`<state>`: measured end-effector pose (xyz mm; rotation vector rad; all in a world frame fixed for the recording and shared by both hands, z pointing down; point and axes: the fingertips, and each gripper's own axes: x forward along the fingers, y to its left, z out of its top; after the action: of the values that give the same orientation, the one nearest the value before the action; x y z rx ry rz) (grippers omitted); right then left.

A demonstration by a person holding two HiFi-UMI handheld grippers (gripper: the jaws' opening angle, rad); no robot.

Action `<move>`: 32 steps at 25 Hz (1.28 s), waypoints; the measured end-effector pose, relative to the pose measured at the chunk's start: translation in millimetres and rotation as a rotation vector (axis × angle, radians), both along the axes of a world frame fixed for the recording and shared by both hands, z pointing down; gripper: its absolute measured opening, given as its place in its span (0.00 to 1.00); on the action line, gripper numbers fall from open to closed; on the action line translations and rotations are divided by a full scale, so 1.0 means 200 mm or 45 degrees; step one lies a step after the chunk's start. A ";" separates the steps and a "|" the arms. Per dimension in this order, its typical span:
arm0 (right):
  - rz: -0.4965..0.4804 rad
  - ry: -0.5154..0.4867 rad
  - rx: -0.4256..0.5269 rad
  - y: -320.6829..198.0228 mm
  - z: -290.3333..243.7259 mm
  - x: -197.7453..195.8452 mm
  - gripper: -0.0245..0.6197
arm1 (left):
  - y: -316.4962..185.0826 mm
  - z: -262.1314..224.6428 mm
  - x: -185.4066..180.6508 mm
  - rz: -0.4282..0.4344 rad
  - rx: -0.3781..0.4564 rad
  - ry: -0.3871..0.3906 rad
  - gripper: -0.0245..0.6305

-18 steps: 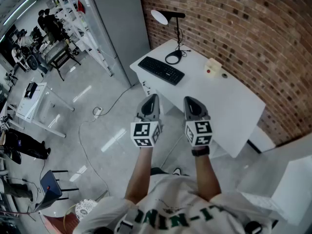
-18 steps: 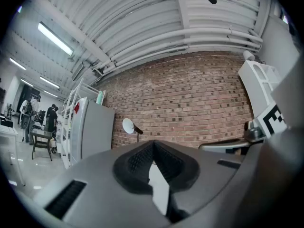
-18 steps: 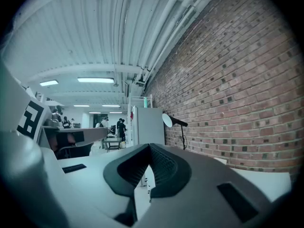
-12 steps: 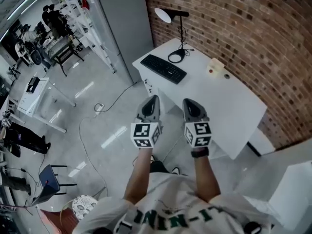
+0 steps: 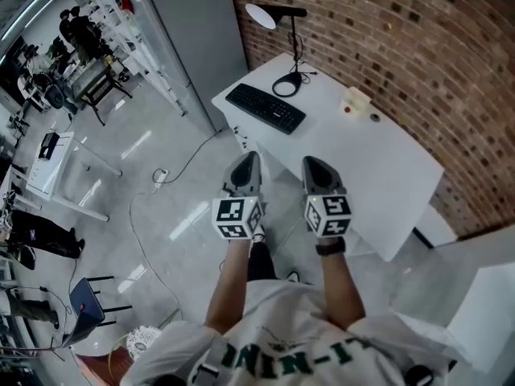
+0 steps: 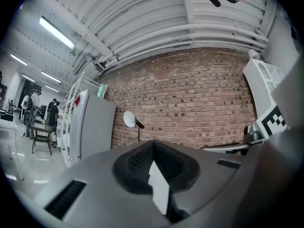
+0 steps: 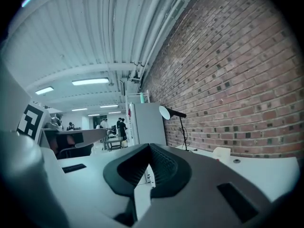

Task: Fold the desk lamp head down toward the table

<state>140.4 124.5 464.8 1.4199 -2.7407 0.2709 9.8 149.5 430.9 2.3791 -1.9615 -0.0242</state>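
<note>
both units are clenched, nothing between the jaws: left gripper [image 5: 248,161] and right gripper [image 5: 314,164] hover side by side before the white table [image 5: 378,159]. desk lamp [image 5: 293,45] stands at its far corner near the keyboard [image 5: 265,108], well apart from both; lamp head [image 5: 260,15] appears raised.

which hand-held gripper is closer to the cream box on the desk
Right. The right hand-held gripper hangs before the desk, the cream box beyond it; the left hand-held gripper is farther left.
</note>
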 end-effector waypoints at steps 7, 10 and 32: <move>0.034 0.042 -0.001 -0.26 0.02 -0.10 0.04 | -0.30 0.05 -0.11 0.048 -0.002 0.050 0.04; 0.030 0.060 -0.003 -0.42 0.01 -0.20 0.04 | -0.48 0.02 -0.18 0.068 0.003 0.066 0.04; 0.182 0.079 0.021 -1.32 -0.08 -0.75 0.04 | -1.47 -0.06 -0.74 0.249 -0.063 0.070 0.04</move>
<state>-9.2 -138.8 449.5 1.6028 -2.6030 0.2055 -139.1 -145.0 419.8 2.4977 -1.6790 -0.0316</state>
